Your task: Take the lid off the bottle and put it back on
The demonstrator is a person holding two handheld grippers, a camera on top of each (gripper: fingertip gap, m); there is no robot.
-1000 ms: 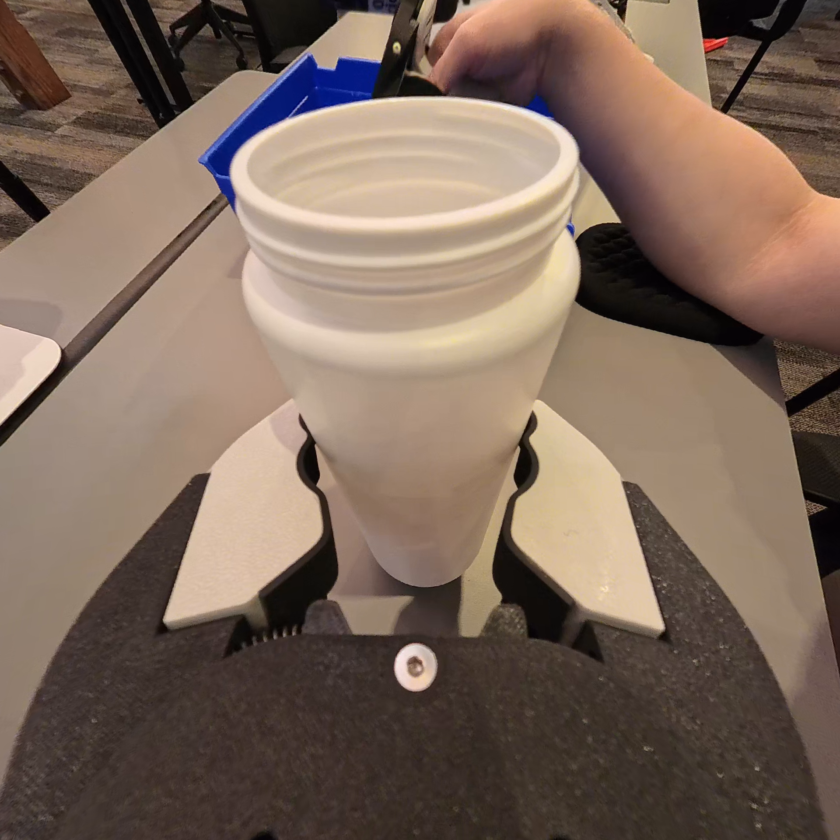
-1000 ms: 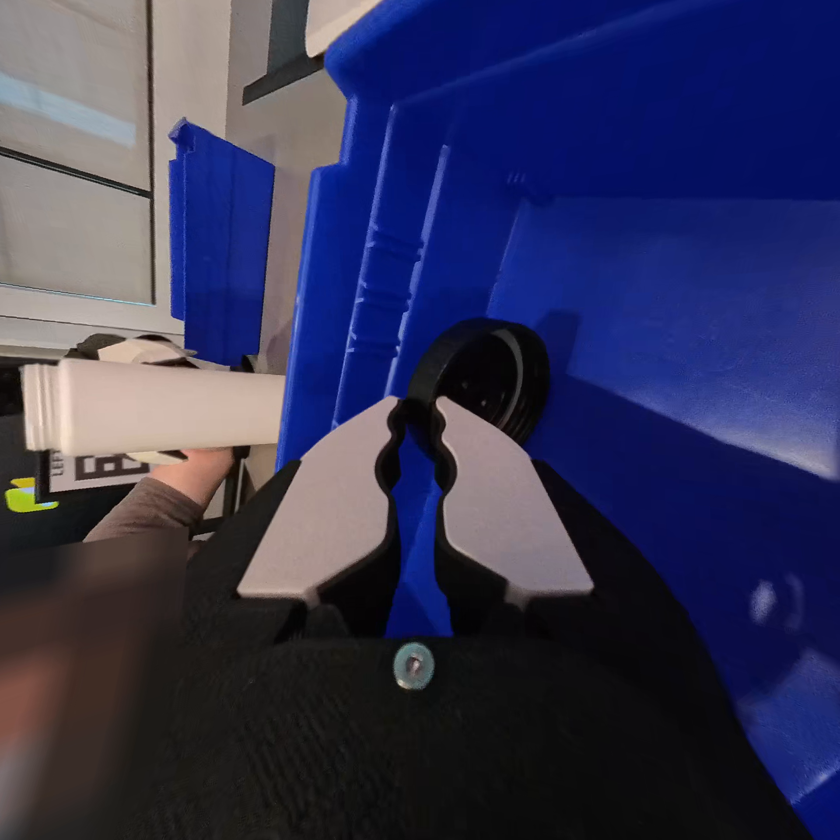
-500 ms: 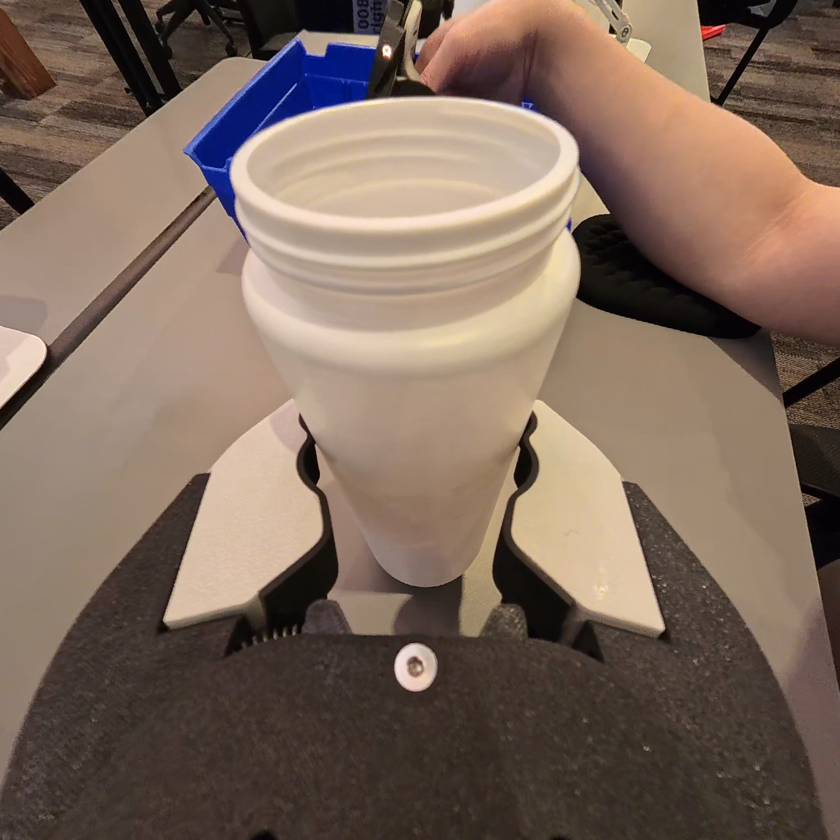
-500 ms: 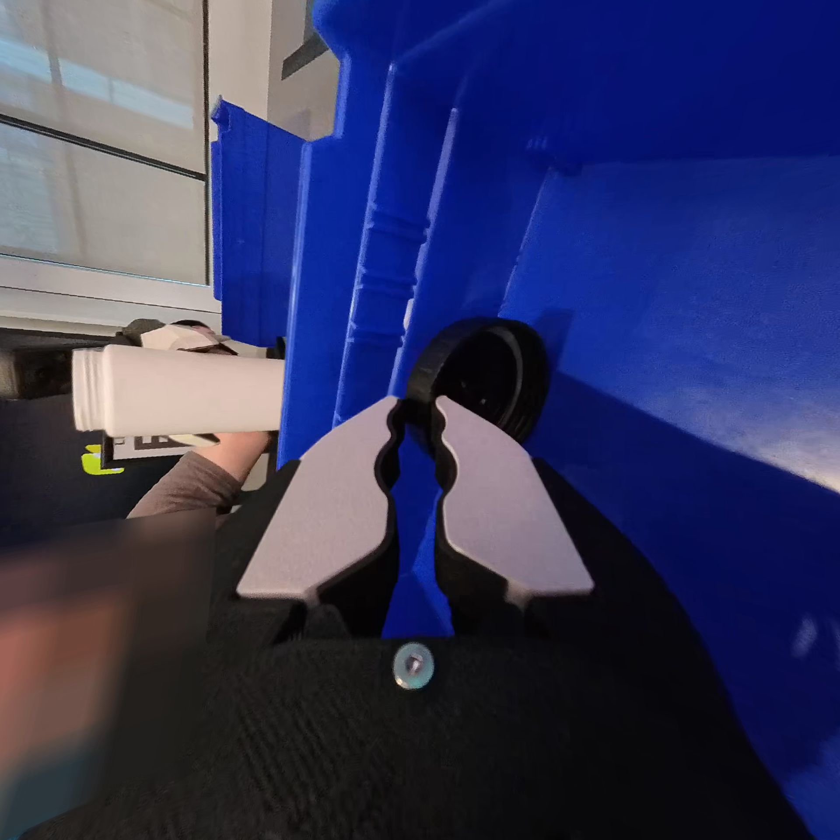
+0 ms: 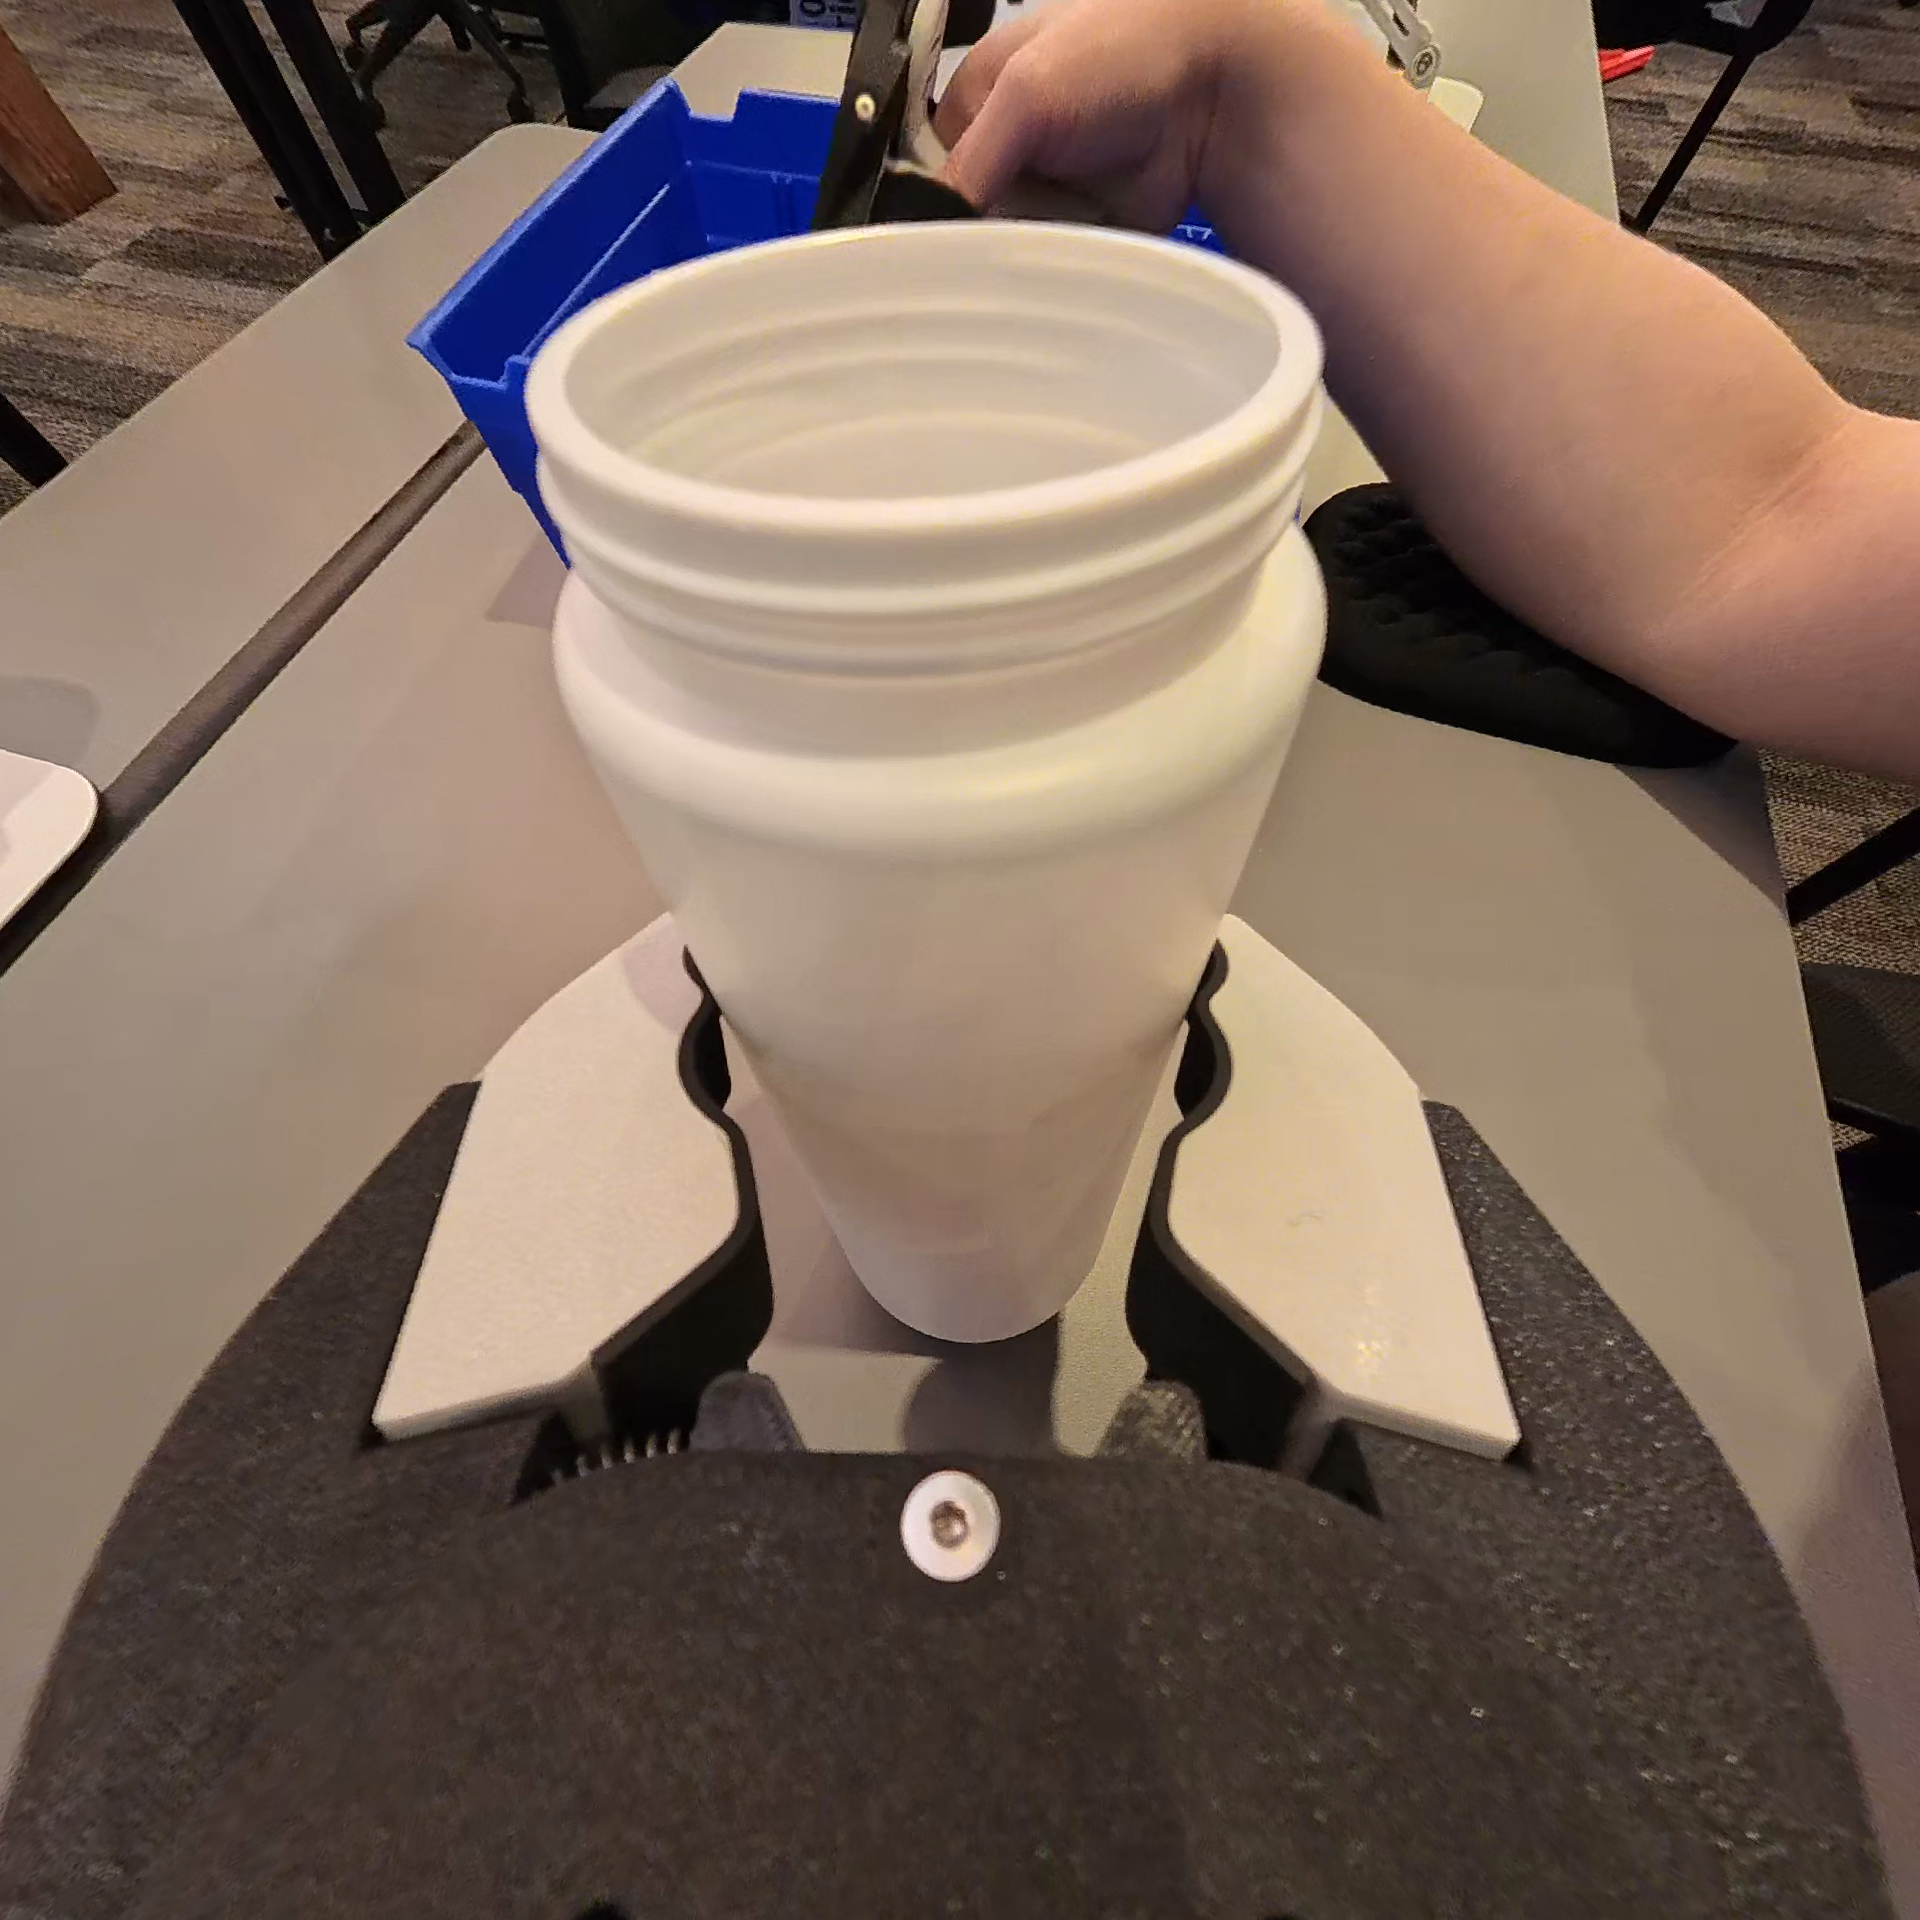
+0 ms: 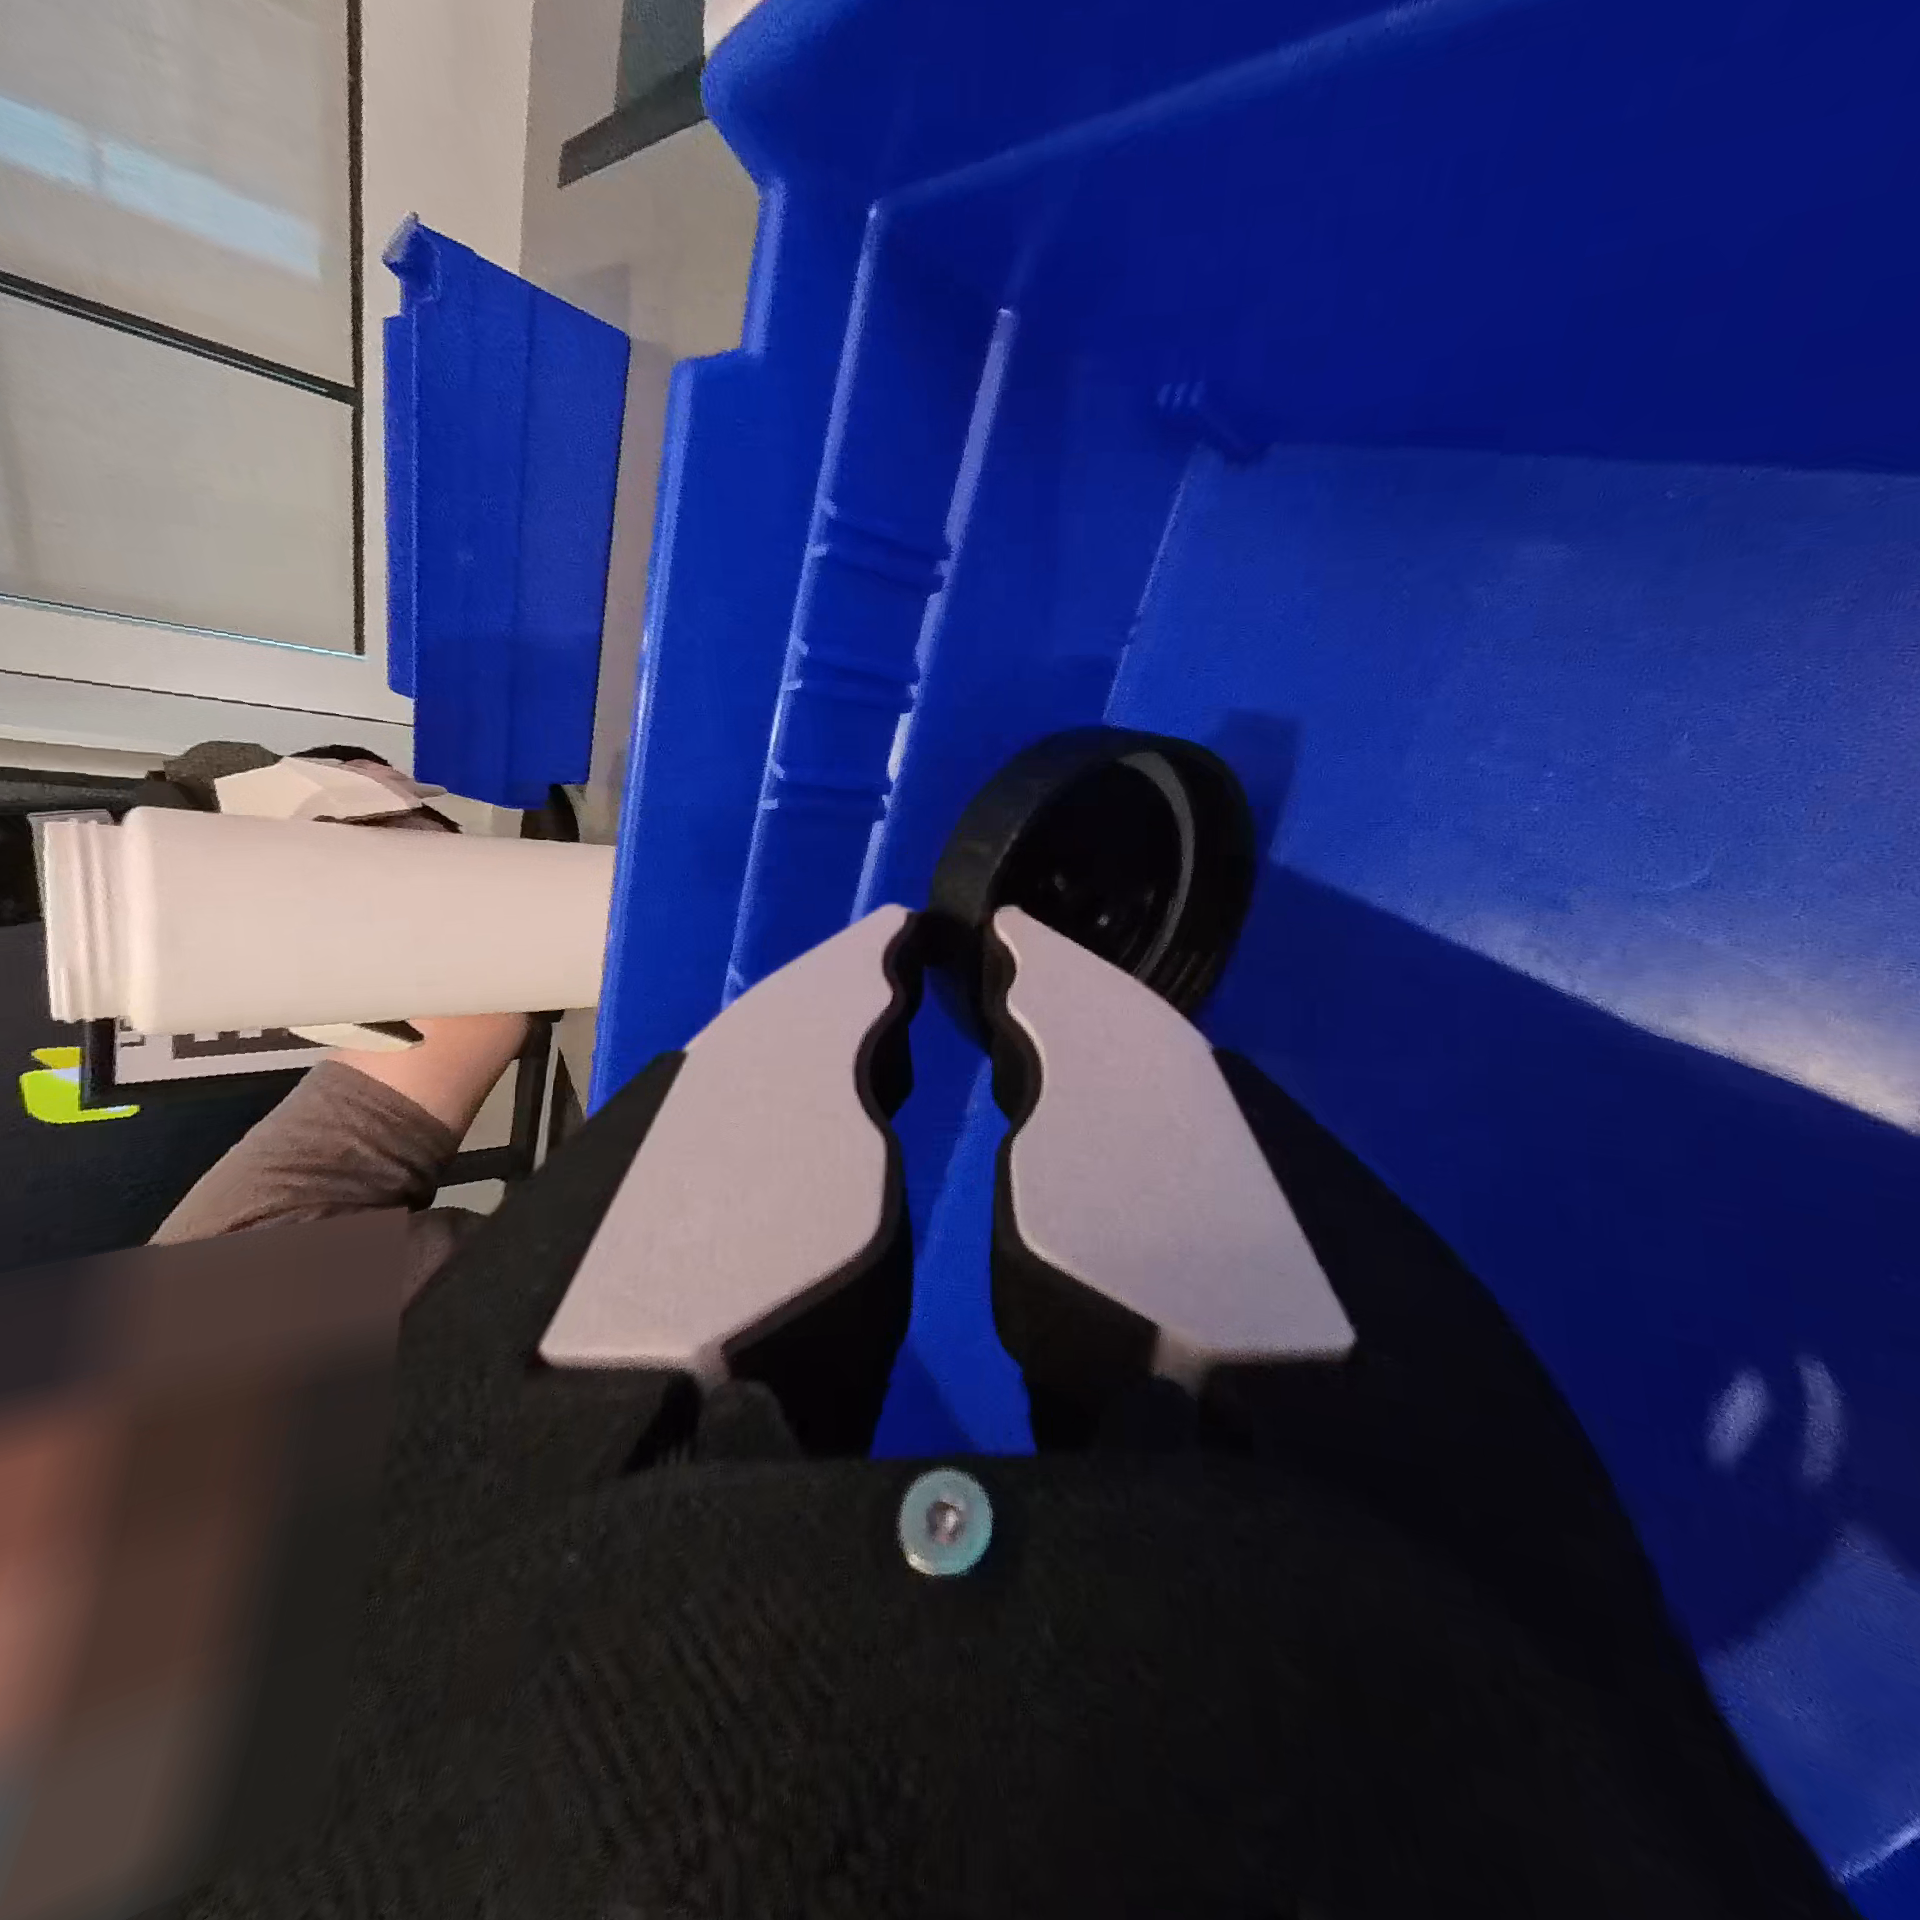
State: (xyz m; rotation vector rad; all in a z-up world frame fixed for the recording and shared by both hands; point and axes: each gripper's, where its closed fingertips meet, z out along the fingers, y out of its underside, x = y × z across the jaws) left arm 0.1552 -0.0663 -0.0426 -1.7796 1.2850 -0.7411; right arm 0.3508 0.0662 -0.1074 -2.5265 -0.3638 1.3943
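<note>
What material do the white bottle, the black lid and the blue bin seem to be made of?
Bottle: probably matte white plastic, with moulded threads at the neck.
Lid: likely black plastic, ridged outside, slightly shiny inside.
Bin: seemingly hard blue plastic, smooth with soft glare and moulded ribs.

Blue bin [image 5: 582,270] and black, perhaps mesh, pad [image 5: 1455,634] on grey table [image 5: 312,831].
</note>
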